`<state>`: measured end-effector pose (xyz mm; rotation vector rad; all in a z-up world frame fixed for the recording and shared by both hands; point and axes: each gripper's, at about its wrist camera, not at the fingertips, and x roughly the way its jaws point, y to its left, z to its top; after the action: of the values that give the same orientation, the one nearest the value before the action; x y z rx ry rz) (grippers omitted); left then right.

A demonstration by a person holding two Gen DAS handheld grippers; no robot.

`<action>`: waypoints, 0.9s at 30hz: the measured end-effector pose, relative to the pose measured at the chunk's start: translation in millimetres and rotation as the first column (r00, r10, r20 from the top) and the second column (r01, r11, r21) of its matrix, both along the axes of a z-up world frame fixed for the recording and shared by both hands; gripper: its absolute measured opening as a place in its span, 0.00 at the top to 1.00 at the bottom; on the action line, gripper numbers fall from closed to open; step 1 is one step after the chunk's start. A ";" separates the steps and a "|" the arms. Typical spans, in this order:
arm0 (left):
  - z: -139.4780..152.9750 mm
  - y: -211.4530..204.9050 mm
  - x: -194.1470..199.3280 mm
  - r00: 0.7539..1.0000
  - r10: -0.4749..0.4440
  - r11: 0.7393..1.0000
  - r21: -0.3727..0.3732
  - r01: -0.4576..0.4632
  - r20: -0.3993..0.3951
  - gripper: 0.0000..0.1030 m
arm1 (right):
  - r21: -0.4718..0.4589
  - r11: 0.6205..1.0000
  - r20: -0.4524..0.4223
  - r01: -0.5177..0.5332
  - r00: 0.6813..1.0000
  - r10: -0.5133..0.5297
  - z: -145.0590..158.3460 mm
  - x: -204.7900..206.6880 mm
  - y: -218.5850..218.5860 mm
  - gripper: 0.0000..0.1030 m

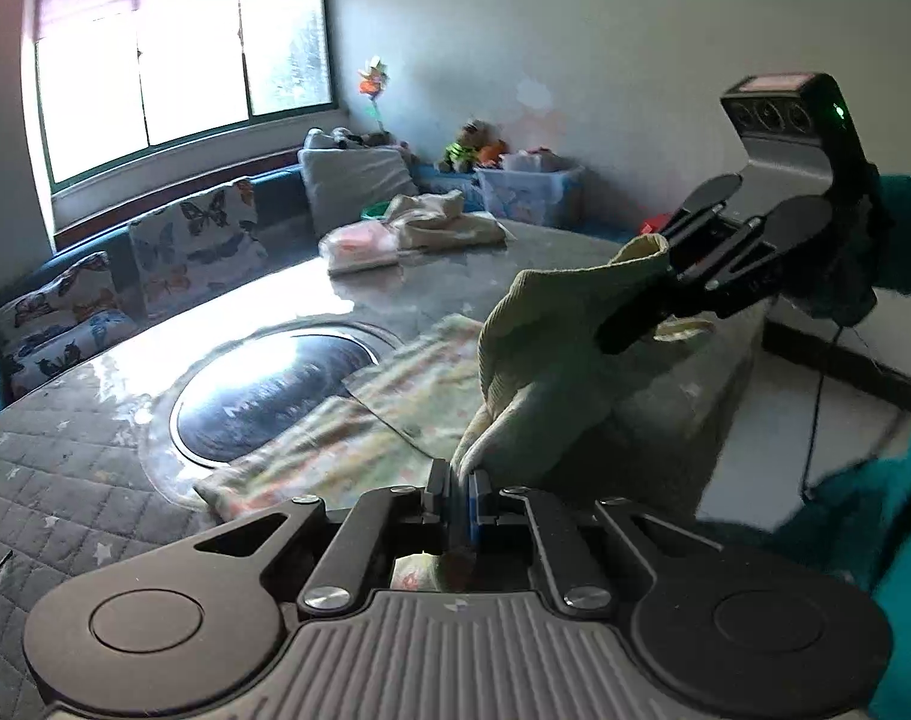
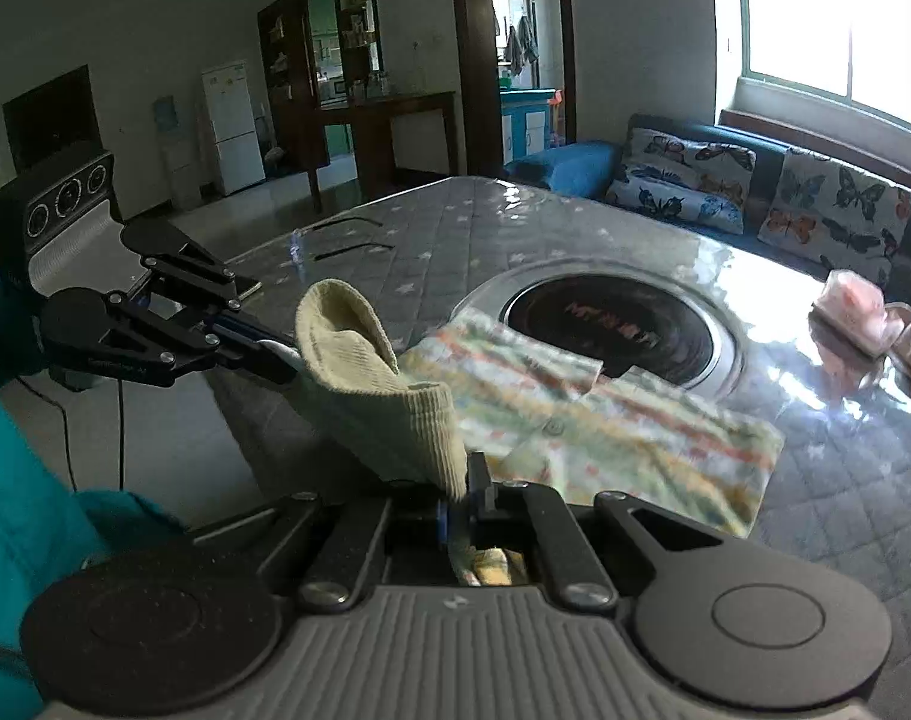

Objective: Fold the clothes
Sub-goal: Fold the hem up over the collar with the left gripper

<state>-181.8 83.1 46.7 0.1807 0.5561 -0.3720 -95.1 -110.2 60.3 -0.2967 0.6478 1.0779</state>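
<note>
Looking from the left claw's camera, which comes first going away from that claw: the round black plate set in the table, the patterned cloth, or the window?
1. Patterned cloth, flat on the table just ahead of the left claw.
2. Round black plate, sunk into the table, ahead and left.
3. Window, on the far wall, upper left.

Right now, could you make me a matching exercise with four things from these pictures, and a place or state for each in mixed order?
Things:
1. cream ribbed garment
2. striped cloth
3. pink folded item
4. butterfly cushions

Places or states:
A. lying flat by the round black inset
B. on the sofa under the window
C. held up between both grippers
D. at the far side of the table, beside a beige garment

Pairs: 1-C, 2-A, 3-D, 4-B
</note>
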 end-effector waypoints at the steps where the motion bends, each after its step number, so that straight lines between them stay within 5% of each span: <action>1: 0.9 3.3 6.7 1.000 0.008 1.000 -0.005 -0.008 0.003 0.94 | -0.002 1.000 0.005 0.000 1.000 0.000 1.5 6.0 3.0 0.95; 13: -8.9 57.3 103.1 0.991 0.110 0.993 -0.026 -0.112 -0.076 0.94 | -0.069 0.998 0.023 -0.008 1.000 0.010 -4.2 105.3 60.6 0.95; 24: -58.4 94.2 177.2 0.950 0.211 0.974 -0.039 -0.225 -0.230 0.94 | -0.113 0.991 -0.049 0.066 0.996 -0.072 -67.1 184.3 104.7 0.94; 27: -67.0 99.9 182.5 0.940 0.228 0.967 -0.051 -0.249 -0.254 0.93 | -0.104 0.988 -0.059 0.114 0.991 -0.120 -83.4 194.1 106.1 0.87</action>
<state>0.6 183.0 -20.3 -0.0152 0.7978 -0.1800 99.0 -4.1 -23.0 -0.3073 0.7704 0.9472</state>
